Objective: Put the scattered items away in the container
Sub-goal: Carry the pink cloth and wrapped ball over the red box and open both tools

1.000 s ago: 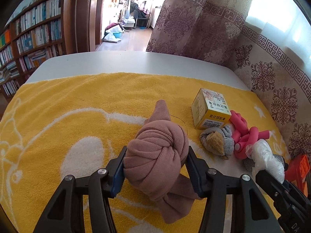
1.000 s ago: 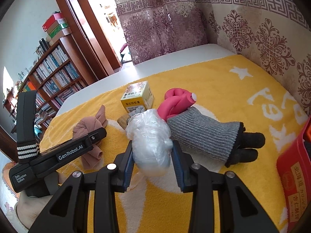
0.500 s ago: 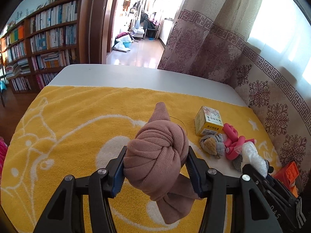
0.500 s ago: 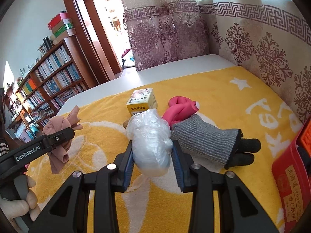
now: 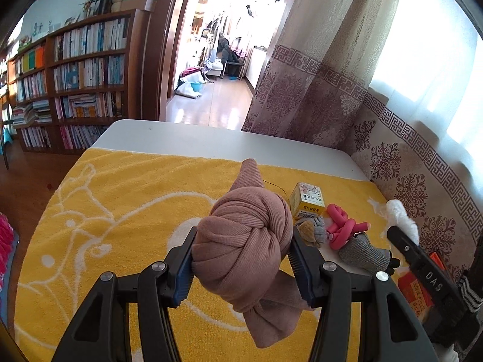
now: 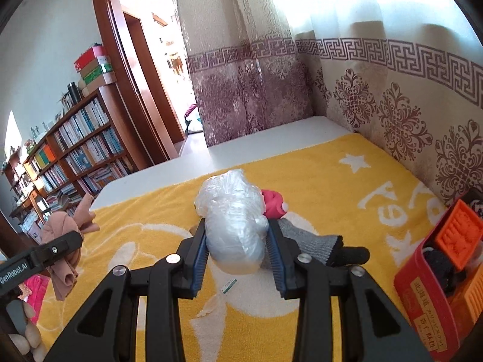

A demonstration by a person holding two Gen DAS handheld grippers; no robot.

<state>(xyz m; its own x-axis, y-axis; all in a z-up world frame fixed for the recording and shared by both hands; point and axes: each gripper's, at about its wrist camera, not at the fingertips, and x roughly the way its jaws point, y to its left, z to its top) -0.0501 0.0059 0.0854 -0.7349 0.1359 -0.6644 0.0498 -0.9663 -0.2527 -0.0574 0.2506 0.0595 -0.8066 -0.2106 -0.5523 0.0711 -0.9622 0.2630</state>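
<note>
Left tongs [image 5: 241,259] clenched on knotted pink cloth [image 5: 244,241], right tongs [image 6: 237,250] clenched on clear plastic bundle [image 6: 232,220], both above yellow towel [image 6: 317,166] beside red container [image 6: 422,295].

left half of yellow towel [image 5: 120,217] lies bare. right side crowded: yellow box [image 5: 308,203], pink foam curlers [image 5: 344,226], grey glove [image 5: 362,253], red container [image 6: 428,295] against curtain [image 6: 392,114].

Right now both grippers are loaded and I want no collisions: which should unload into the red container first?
Probably the right gripper: its plastic bundle is nearer the red container; the left gripper with the knotted cloth is farther.
</note>
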